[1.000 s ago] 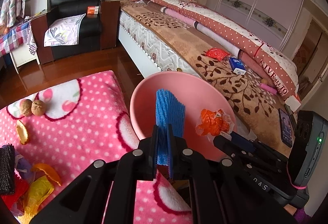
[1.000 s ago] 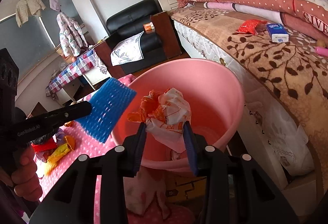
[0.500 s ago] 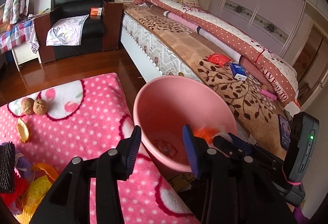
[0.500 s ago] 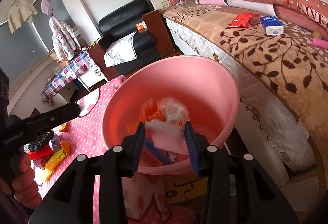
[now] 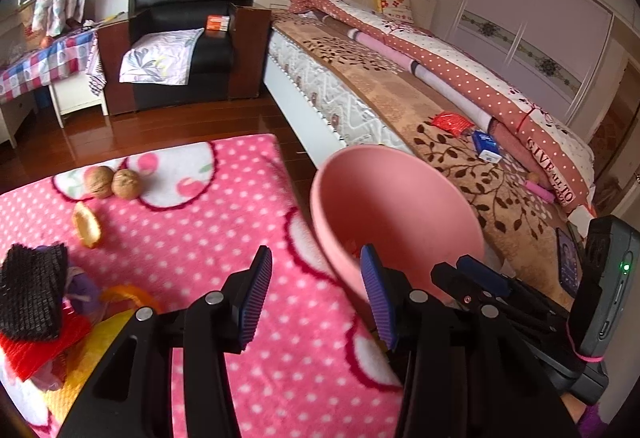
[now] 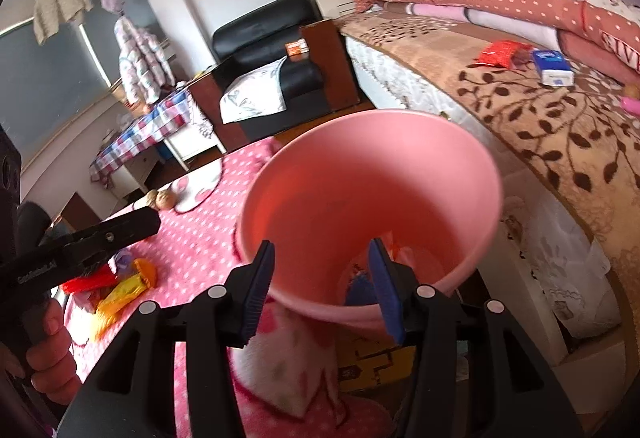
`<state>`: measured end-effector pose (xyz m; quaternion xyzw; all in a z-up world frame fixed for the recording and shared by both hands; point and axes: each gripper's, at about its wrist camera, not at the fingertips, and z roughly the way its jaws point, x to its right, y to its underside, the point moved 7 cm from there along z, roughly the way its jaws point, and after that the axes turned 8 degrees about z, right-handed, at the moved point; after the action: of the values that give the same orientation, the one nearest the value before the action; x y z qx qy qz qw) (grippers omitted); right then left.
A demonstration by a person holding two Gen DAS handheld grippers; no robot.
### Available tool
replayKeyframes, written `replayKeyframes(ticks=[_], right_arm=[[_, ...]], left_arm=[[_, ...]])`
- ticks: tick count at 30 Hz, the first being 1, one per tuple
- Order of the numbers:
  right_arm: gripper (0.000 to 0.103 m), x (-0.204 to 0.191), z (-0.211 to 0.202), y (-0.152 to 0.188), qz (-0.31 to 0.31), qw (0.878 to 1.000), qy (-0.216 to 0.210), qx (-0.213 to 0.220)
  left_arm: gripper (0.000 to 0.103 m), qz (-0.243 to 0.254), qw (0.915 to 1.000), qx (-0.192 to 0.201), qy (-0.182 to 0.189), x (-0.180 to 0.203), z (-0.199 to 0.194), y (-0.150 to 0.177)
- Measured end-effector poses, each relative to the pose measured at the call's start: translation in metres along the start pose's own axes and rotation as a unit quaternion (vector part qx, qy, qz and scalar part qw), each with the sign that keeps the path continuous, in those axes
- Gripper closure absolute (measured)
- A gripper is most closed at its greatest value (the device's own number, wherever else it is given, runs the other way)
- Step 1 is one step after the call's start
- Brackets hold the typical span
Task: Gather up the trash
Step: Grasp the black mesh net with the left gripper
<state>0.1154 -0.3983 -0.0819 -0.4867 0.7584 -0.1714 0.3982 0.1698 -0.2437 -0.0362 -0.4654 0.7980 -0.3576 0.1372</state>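
Observation:
A pink plastic bin (image 6: pixel 372 173) stands beside the pink polka-dot blanket (image 5: pixel 208 222); it also shows in the left wrist view (image 5: pixel 384 205). Dropped trash lies at its bottom, a blue net piece (image 6: pixel 360 292) and an orange-white wrapper (image 6: pixel 404 252). My right gripper (image 6: pixel 322 288) is open and empty over the bin's near rim. My left gripper (image 5: pixel 316 296) is open and empty above the blanket, left of the bin. On the blanket lie two walnuts (image 5: pixel 114 181), an orange peel (image 5: pixel 86 224), black netting (image 5: pixel 32 290), and red and yellow wrappers (image 6: pixel 116 286).
A bed (image 5: pixel 400 105) with a brown leaf-pattern cover runs along the right, holding a red packet (image 5: pixel 452 121) and a blue box (image 5: pixel 486 145). A black armchair (image 5: pixel 184 37) stands at the back. A phone (image 5: pixel 568 262) lies on the bed.
Both grippers opened. The blue net left my left gripper and the orange-white wrapper left my right gripper; both now lie in the bin. My left gripper moved left over the blanket.

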Motion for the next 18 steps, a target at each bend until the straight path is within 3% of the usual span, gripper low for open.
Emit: replayKeyframes(ticks=[12,18], right_arm=[[0.054,-0.043,0.000,0.021,-0.036,0.999,-0.023,-0.019],[0.054,-0.061,0.001,0.029,-0.050,0.998,-0.035,-0.027]], left_arm=[[0.057,0.015,0.9988,0.013,-0.044,-0.031,-0.035,0.018],[0.057,0.001,0.9965,0.028,-0.079,-0.068,-0.065,0.022]])
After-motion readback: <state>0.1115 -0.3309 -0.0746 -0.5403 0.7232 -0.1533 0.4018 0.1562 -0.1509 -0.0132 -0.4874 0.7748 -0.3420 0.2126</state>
